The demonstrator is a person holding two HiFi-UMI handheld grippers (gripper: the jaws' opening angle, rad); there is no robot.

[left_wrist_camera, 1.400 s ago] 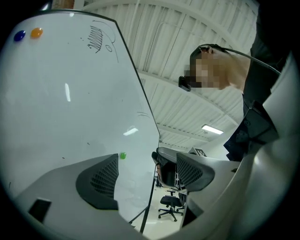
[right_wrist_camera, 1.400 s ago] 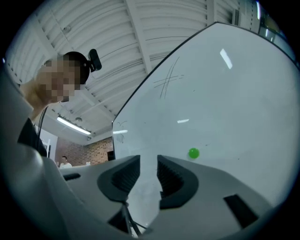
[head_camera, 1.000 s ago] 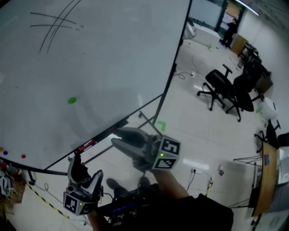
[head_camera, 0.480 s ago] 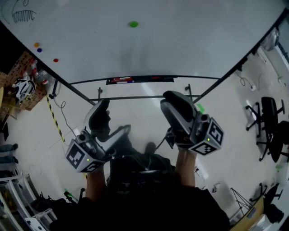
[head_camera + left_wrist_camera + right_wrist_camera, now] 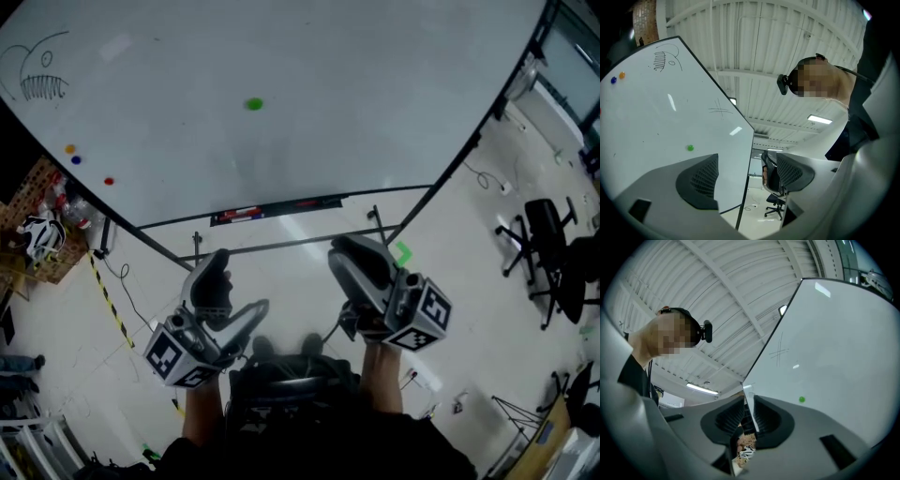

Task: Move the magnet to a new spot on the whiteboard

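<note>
A small green magnet (image 5: 253,104) sticks to the big whiteboard (image 5: 309,75), well above both grippers. It also shows as a green dot (image 5: 690,148) in the left gripper view and as a dot (image 5: 802,399) in the right gripper view. My left gripper (image 5: 230,295) hangs below the board's lower edge, jaws wide apart and empty. My right gripper (image 5: 354,255) is beside it at the same height. Its jaws are closing to a narrow gap with nothing between them (image 5: 749,414). Neither gripper touches the board or the magnet.
Orange (image 5: 69,148), blue (image 5: 76,159) and red (image 5: 109,181) magnets sit near the board's left edge, by a fish doodle (image 5: 39,77). A marker tray (image 5: 277,208) runs under the board. Office chairs (image 5: 548,248) stand on the floor at right, clutter (image 5: 37,234) at left.
The head view has swung from the board's right end to face it squarely. Both grippers now hang side by side below it. The right jaws have drawn closer together. The green magnet stays put.
</note>
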